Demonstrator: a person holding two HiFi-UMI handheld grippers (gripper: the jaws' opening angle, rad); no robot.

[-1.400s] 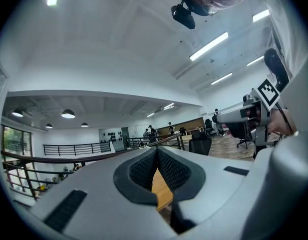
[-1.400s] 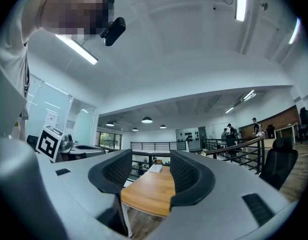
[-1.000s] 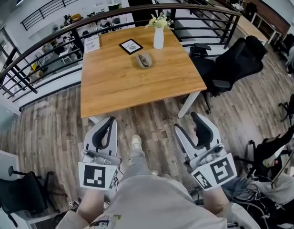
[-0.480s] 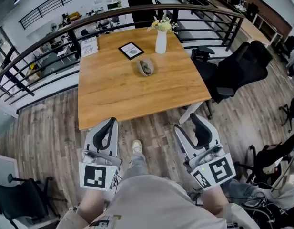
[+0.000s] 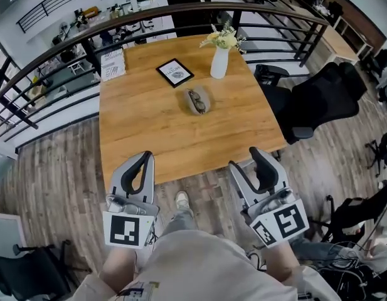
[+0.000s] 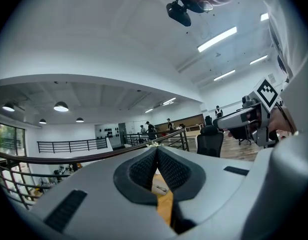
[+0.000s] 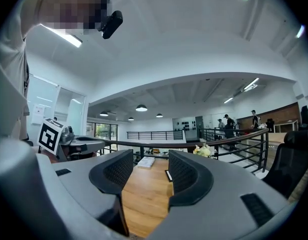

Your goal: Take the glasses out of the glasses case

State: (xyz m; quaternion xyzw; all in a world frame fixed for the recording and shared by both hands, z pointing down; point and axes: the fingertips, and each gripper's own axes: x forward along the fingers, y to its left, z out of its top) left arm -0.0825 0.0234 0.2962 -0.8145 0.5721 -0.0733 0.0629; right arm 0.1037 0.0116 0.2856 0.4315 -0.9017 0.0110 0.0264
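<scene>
An open grey glasses case (image 5: 197,100) with dark glasses (image 5: 196,99) lying in it sits near the middle of the wooden table (image 5: 143,130). Both grippers are held level at the table's near edge, well short of the case. My left gripper (image 5: 143,158) is shut with nothing in it; in the left gripper view its pads (image 6: 156,156) meet. My right gripper (image 5: 258,156) is open, its jaws closing slightly, and only bare tabletop (image 7: 144,199) shows between them (image 7: 150,171).
A white vase of flowers (image 5: 219,60), a framed picture (image 5: 175,73) and a printed card (image 5: 113,64) stand at the table's far side. A dark railing (image 5: 149,16) curves behind it. A black office chair (image 5: 318,96) stands to the right. The person's shoe (image 5: 182,200) is on the wood floor.
The person has walked up to the table: it and the case now sit closer and lower in the head view, and both grippers have reached its near edge. Neither gripper holds anything.
</scene>
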